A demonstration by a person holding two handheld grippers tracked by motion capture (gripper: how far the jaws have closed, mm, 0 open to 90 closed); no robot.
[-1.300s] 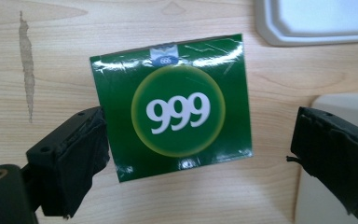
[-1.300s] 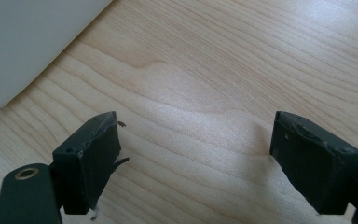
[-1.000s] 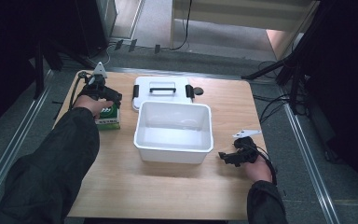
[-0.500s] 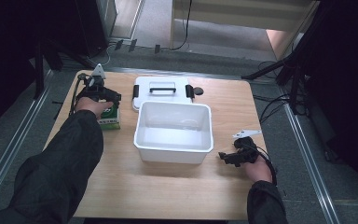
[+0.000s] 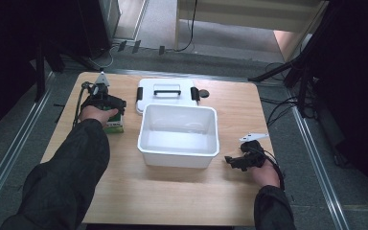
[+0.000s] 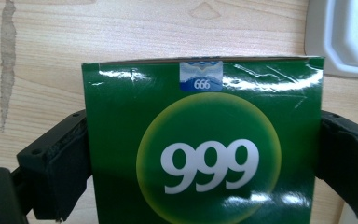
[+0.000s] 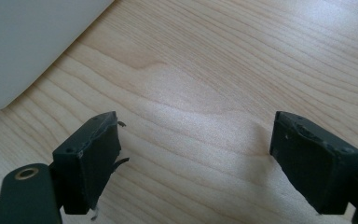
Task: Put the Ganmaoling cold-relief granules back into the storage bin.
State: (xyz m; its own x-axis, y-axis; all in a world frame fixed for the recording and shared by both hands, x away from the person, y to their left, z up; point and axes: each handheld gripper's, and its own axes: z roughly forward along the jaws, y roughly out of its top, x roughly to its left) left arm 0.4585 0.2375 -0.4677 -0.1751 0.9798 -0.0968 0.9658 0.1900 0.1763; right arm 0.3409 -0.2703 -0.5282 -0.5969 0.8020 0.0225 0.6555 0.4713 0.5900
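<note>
The wooden table (image 5: 124,191) is being occupied at its centre by an open white bin (image 5: 179,135), with the bin's white lid (image 5: 165,89) lying flat just beyond it on the far side. A green box (image 6: 200,149), marked 999, is being straddled near the table's left edge by the left gripper (image 5: 106,106), its jaws spread wide and lying against the box's two sides. The right gripper (image 5: 235,162) is being held wide open and empty above bare wood, near the bin's right near corner.

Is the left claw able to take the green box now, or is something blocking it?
Probably yes. The left claw already has the green box between its two jaws, one on each side, and nothing lies between. The white tub stands apart beside it.
</note>
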